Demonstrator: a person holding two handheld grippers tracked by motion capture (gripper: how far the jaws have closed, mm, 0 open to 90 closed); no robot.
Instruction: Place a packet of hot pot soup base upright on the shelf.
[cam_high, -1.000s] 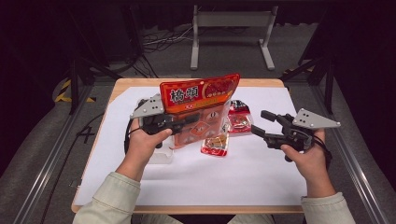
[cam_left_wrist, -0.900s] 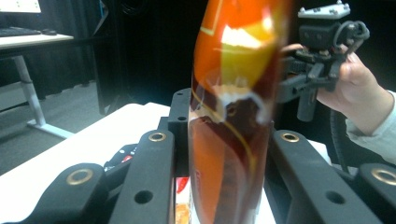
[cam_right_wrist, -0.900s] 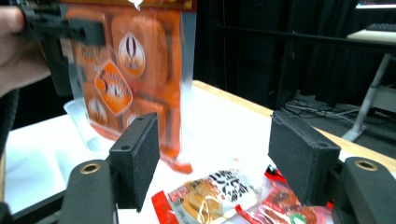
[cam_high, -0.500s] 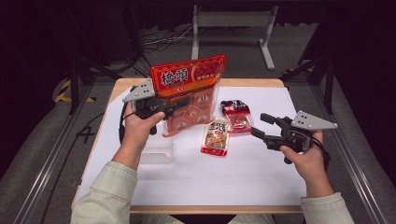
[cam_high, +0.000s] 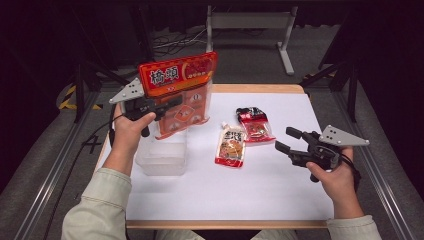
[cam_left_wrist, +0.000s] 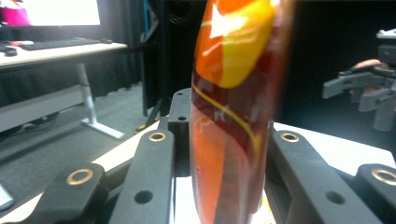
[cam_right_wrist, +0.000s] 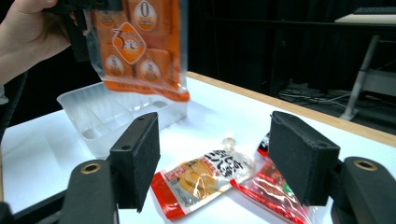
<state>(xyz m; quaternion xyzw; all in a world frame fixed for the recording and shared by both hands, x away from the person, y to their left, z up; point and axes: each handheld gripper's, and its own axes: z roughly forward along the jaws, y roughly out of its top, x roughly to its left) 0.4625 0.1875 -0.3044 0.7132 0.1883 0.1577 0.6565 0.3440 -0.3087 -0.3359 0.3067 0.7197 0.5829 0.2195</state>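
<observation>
Orange bag (cam_high: 180, 95): hanging in the air at 10 o'clock over the table (cam_high: 280, 195), upside down, likely so its contents drop out.
Left gripper (cam_high: 167, 106): jaws clamped on the bag's side, holding it above the clear tray (cam_high: 162, 157).
Right gripper (cam_high: 284, 141): jaws apart, nothing between them, waiting at 3 o'clock.
Sauce pouch (cam_high: 231, 145): flat at centre, just beside the red packet (cam_high: 256, 125) at 1 o'clock.
Open room: bare white table from 5 to 7 o'clock; the tray sits near the left edge.
</observation>
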